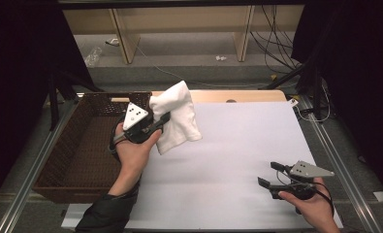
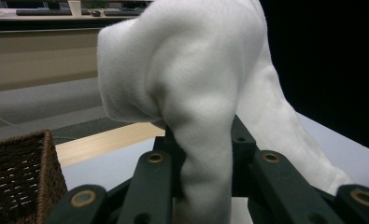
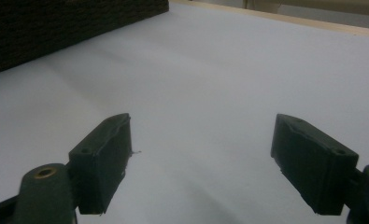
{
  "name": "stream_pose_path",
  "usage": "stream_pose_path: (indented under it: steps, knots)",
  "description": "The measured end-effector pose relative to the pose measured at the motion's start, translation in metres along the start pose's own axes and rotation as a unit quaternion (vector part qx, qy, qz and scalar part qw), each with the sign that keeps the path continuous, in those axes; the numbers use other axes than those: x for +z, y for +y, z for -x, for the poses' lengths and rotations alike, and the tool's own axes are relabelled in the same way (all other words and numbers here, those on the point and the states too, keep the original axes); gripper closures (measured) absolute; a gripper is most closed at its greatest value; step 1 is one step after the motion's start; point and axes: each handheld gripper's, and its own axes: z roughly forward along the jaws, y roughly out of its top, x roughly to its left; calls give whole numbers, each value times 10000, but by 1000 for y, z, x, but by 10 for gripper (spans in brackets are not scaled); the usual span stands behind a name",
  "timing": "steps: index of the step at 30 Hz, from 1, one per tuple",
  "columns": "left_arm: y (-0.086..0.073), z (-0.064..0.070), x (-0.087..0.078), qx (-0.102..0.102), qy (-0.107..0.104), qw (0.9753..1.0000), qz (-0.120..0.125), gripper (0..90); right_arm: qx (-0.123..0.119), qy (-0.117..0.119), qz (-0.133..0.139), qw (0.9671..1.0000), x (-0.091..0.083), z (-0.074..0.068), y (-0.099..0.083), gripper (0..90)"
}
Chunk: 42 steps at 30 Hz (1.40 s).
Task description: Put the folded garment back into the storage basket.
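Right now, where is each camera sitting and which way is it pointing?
High view: above the person's side, facing forward and down; both hands, left tool and right tool show.
Left gripper view: rides the left tool, facing the white towel clamped in its jaws.
Right gripper view: rides the right tool, facing across the white table cover.
All share the wicker basket.

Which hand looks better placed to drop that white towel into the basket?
Left. The left gripper already clamps the white towel beside the wicker basket; the right gripper hangs open, far off.
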Motion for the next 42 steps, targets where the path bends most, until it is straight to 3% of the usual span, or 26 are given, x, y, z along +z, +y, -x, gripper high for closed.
stream_pose_path:
  steps: [42]
  knots:
    - [8,-12,-10,-100,152,9997,169,750,11,9,28,10000,0,0,0,213]
